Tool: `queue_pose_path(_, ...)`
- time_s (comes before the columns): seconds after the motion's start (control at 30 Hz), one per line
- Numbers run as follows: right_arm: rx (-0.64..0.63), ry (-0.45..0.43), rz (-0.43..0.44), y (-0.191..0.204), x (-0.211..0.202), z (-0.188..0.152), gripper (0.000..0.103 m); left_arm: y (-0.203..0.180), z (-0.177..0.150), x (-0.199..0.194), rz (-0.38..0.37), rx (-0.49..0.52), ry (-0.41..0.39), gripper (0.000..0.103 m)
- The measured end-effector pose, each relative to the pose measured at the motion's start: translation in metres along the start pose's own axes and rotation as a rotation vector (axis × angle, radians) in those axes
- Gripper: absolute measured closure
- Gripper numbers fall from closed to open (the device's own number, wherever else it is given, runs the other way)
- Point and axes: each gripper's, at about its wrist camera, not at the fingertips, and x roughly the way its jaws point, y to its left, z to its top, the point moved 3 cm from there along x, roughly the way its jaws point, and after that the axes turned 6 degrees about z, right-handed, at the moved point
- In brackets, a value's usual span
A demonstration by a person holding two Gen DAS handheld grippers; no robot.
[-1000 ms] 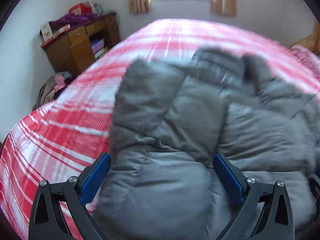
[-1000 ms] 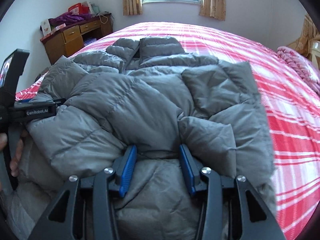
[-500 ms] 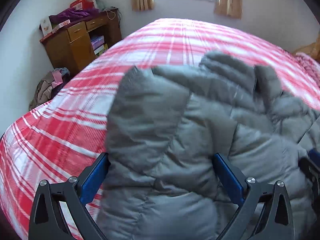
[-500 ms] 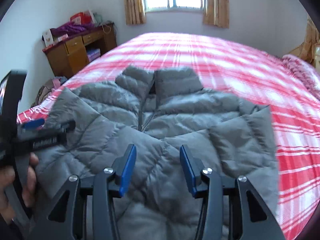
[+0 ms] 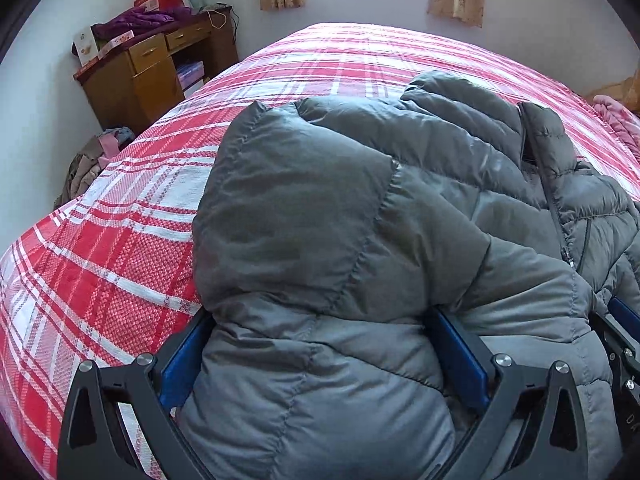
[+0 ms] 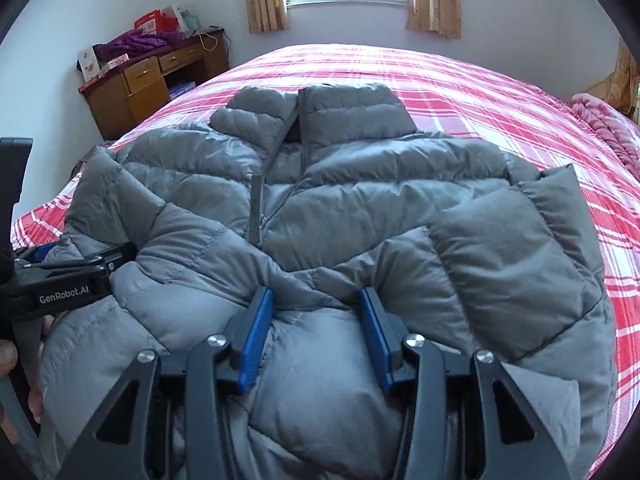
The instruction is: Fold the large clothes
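Left hand-held gripper point(image 5: 320, 344): blue pads set wide apart, with a thick bulge of the grey puffer jacket point(image 6: 360, 208) filling the whole gap between them; whether the pads actually pinch the fabric or merely straddle it cannot be told. Right hand-held gripper point(image 6: 316, 320): pads standing apart at a narrower gap, a puffy ridge of the jacket's lower front lying between them, contact on both inner faces likely but not certain. The jacket lies face up on the red plaid bed point(image 6: 500, 92), collar point(image 6: 320, 116) farthest ahead of the right gripper, zip running back toward it. A sleeve point(image 5: 304, 208) is folded in across the body just ahead of the left gripper; the other sleeve point(image 6: 516, 264) lies folded in ahead and to the right of the right gripper. Judgement: sleeves are in, and the step in hand is taking the hem up toward the collar. To do it well, close both grippers deep on the hem, gathering both layers, since slick down-filled fabric likely slips out of a shallow bite. Lift both sides level and together, carry forward over the folded sleeves without dragging them open, then lay down and press out trapped air. A wooden desk point(image 6: 144, 88) stands well off ahead-left, clear of the work.
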Motion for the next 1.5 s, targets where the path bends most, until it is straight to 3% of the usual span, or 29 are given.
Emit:
queue_pose_path(0.7,-0.007,0.001,-0.010,0.003,0.003,0.001,0.055,-0.003,-0.003,-0.004,0.009,0.006,-0.008,0.001)
queue_pose_path(0.83,-0.013,0.005,-0.013,0.003,0.004,0.003,0.054,-0.002,0.001,-0.013,0.017,0.041,0.035,0.001)
queue_pose_path(0.9,-0.015,0.015,-0.003,0.002,0.002,0.004,0.048,0.004,0.002,-0.028,0.030,0.047,0.035,0.001)
queue_pose_path(0.93,-0.027,0.029,0.002,0.003,-0.001,0.006,0.038,0.008,0.005,-0.040,0.021,0.047,0.024,0.001)
queue_pose_path(0.97,-0.042,0.042,0.000,0.003,-0.004,0.007,0.027,0.011,0.012,-0.056,0.016,0.052,-0.009,0.001)
queue_pose_path(1.03,-0.073,0.063,0.020,0.004,-0.015,0.012,0.017,0.014,0.028,-0.078,0.016,0.076,-0.074,0.001)
queue_pose_path(1.1,-0.103,0.052,0.039,0.003,-0.024,0.023,0.016,0.013,0.050,-0.087,0.006,0.096,-0.115,0.001)
queue_pose_path(1.23,-0.085,0.056,0.023,-0.014,-0.020,0.058,0.015,0.004,0.103,-0.057,0.018,0.071,-0.089,0.001)
queue_pose_path(1.33,0.017,0.050,0.017,-0.039,-0.009,0.093,0.015,-0.013,0.131,-0.027,0.003,0.059,-0.033,0.001)
queue_pose_path(1.5,0.135,0.039,-0.042,-0.081,0.019,0.151,0.010,-0.040,0.178,0.003,-0.036,0.026,-0.019,0.001)
